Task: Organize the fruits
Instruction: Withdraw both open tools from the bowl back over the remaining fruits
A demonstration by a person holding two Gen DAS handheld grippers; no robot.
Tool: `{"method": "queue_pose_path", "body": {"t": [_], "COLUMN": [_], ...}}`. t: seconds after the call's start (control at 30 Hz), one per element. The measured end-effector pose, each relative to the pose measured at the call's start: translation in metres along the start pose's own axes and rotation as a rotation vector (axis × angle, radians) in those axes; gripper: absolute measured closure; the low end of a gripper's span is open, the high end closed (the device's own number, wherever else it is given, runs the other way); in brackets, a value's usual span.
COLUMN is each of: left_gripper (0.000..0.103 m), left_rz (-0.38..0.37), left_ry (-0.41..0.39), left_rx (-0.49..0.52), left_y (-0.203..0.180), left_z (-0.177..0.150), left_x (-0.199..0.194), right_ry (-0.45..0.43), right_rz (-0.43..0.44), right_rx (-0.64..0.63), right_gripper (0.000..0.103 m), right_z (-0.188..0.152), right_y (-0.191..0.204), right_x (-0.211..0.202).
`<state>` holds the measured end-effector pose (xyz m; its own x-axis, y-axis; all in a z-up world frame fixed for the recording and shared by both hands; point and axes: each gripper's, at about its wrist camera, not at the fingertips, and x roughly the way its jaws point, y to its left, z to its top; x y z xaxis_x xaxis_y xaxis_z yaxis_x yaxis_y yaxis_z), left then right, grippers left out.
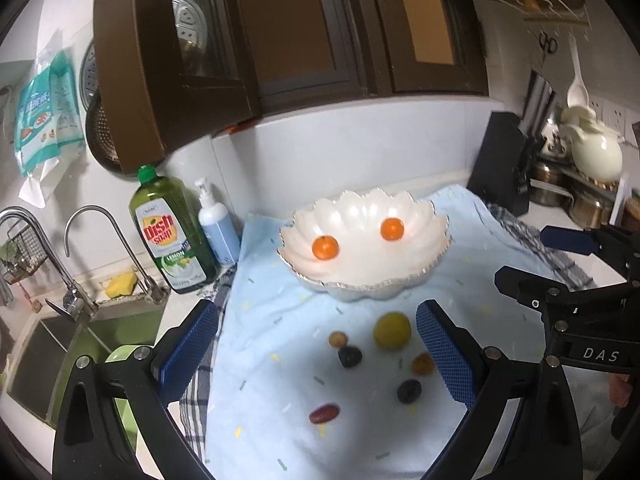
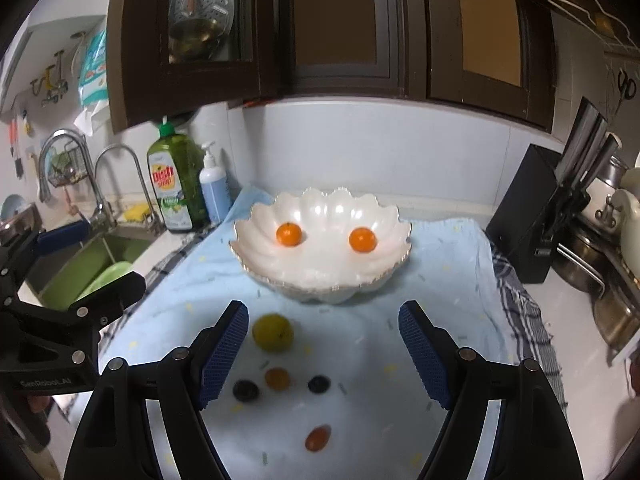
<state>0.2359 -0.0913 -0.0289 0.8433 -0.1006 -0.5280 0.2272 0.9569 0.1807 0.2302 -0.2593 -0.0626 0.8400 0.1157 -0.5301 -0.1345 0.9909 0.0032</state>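
A white scalloped bowl (image 1: 362, 248) (image 2: 320, 240) stands on a light blue towel (image 1: 280, 360) (image 2: 360, 360) and holds two small oranges (image 1: 325, 247) (image 1: 392, 229) (image 2: 289, 234) (image 2: 362, 239). In front of it on the towel lie a yellow-green fruit (image 1: 391, 330) (image 2: 273, 332), two dark round fruits (image 1: 350, 357) (image 1: 409, 391) (image 2: 245, 390) (image 2: 319, 384), a small orange fruit (image 1: 423, 363) (image 2: 277, 378), a red oval fruit (image 1: 324, 413) (image 2: 318, 438) and a small brown one (image 1: 338, 339). My left gripper (image 1: 318, 356) is open and empty above the loose fruits. My right gripper (image 2: 322, 354) is open and empty beside it.
A sink (image 1: 60, 360) with taps (image 1: 120, 248) and a green basin lies left. Dish soap (image 1: 170, 236) (image 2: 176, 184) and a pump bottle (image 1: 216, 224) stand at the towel's back left. A black knife block (image 2: 536, 216) and metal pots (image 2: 600, 264) stand right. Dark cabinets (image 2: 320, 32) hang overhead.
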Motion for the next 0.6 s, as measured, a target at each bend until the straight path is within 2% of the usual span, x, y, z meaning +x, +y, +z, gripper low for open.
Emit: {"method": "queue_pose_path", "body": {"t": [0.13,0.33,0.6], "left_gripper": [0.002,0.003,0.009], "left_rz": [0.0,-0.048,-0.098], "left_ry": [0.014,0.057,0.109], "left_rx": [0.028,0.044,0.068], "left_y": [-0.006,-0.013,-0.023], "left_z": [-0.013,-0.033,-0.053], "left_x": [0.002,0.01,0.028], "right_ry": [0.041,0.111,0.147], "right_rz": [-0.002,0.013,0.006], "right_rx": [0.009,0.017,-0.003], "right_gripper": [0.025,0.025,0.025], "right_z": [-0.014,-0.035,-0.054], "right_y": [-0.002,-0.001,0.004], "right_x": [0.003,0.014,0.023]}}
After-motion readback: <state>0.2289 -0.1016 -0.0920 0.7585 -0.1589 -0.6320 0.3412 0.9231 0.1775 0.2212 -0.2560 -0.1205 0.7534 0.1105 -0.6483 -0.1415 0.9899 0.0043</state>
